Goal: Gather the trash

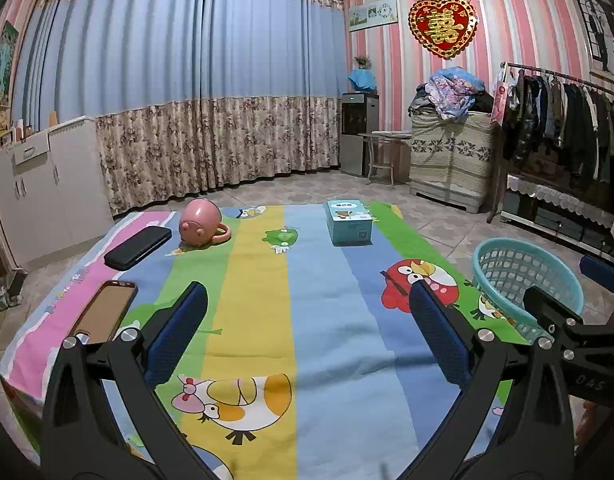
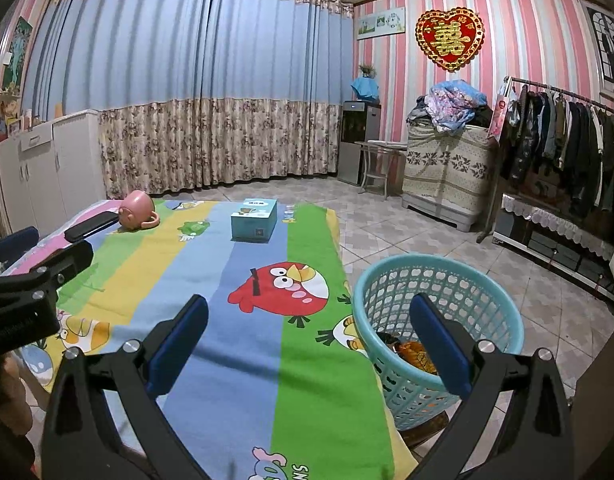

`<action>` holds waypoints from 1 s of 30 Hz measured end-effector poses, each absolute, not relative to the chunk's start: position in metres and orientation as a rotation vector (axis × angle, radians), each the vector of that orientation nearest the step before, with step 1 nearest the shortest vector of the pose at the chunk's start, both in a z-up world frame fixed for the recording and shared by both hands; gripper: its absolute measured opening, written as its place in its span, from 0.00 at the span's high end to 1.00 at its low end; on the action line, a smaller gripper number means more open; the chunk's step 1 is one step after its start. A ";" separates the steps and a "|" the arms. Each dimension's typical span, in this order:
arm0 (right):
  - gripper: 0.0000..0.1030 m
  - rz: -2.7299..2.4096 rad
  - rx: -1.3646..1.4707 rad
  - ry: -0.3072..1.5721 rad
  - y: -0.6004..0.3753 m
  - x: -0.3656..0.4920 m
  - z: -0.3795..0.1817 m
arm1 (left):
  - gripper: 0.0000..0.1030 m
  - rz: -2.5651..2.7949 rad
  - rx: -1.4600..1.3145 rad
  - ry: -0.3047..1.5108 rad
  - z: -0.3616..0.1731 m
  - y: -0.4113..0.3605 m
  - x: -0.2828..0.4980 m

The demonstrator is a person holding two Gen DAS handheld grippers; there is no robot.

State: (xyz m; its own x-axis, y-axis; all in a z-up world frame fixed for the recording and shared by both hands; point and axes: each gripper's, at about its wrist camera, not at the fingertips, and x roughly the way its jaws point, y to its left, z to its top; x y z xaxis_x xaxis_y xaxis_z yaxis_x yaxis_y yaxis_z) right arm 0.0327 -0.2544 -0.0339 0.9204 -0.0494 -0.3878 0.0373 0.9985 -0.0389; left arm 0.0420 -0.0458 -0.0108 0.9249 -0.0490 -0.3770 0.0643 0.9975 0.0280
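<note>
You are holding both grippers empty, the left gripper (image 1: 307, 334) with its blue-padded jaws spread wide over the middle of the frame, the right gripper (image 2: 309, 344) equally apart at the counter's right edge. The trash seems mostly gathered: crumpled wrappers (image 2: 411, 354), brown and orange and glossy, are lying at the bottom of the light-blue plastic lattice basket (image 2: 387, 280), which is sitting just beside the counter in the lower right. On the soft, cartoon-printed cloth (image 1: 307, 280), only keepers appear to be remaining: a smooth pink mug (image 1: 201, 222) tipped on its side, a rigid teal cardboard box (image 1: 349, 222), a matte black case (image 1: 138, 247) and a phone (image 1: 105, 312) in the left half. I am seeing no loose litter left.
</note>
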 end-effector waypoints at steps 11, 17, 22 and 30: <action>0.04 -0.043 -0.030 0.398 -0.255 0.033 -0.034 | 0.05 -0.052 0.042 0.375 -0.010 -0.045 0.041; 0.04 -0.046 -0.033 0.398 -0.255 0.032 -0.034 | 0.05 -0.051 0.037 0.361 -0.005 -0.040 0.039; 0.04 -0.048 -0.029 0.397 -0.253 0.035 -0.033 | 0.05 -0.049 0.039 0.358 -0.004 -0.038 0.040; 0.04 -0.048 -0.029 0.395 -0.252 0.036 -0.034 | 0.05 -0.041 0.033 0.359 -0.002 -0.033 0.041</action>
State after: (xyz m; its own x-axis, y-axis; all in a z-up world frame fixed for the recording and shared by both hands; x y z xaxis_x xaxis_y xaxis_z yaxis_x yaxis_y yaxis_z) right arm 0.0357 -0.2516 -0.0336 0.9218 -0.0526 -0.3841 0.0413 0.9984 -0.0376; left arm 0.0408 -0.0327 -0.0017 0.9354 -0.0340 -0.3521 0.0458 0.9986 0.0252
